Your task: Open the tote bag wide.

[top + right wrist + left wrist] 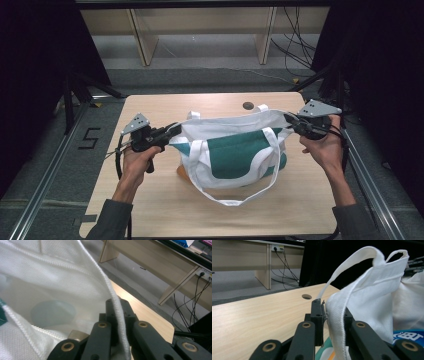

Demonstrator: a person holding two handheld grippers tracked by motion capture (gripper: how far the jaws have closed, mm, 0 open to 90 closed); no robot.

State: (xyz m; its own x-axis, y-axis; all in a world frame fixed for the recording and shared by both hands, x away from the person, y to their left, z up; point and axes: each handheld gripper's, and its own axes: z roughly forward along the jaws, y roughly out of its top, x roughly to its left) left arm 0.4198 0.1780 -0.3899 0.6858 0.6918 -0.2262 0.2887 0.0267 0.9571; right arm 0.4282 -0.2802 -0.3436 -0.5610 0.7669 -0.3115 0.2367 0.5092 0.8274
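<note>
A white tote bag (235, 155) with green panels stands on the wooden table (165, 210), one long handle draped toward me. My left gripper (175, 129) is at the bag's left top corner. In the left gripper view the rim of the bag (374, 290) runs between the jaws of the left gripper (332, 307), and a thin gap shows beside one pad. My right gripper (290, 119) holds the right top corner. There the hem of the bag (50, 277) is pinched in the right gripper (117, 302). Something orange (181, 171) peeks out under the bag's left side.
A round hole (248, 105) is cut in the table behind the bag. Beyond the far edge stand wooden bench legs (142, 42) and loose cables (295, 47). Metal rails run along both sides of the table, and a "5" mark (89, 138) is on the floor at the left.
</note>
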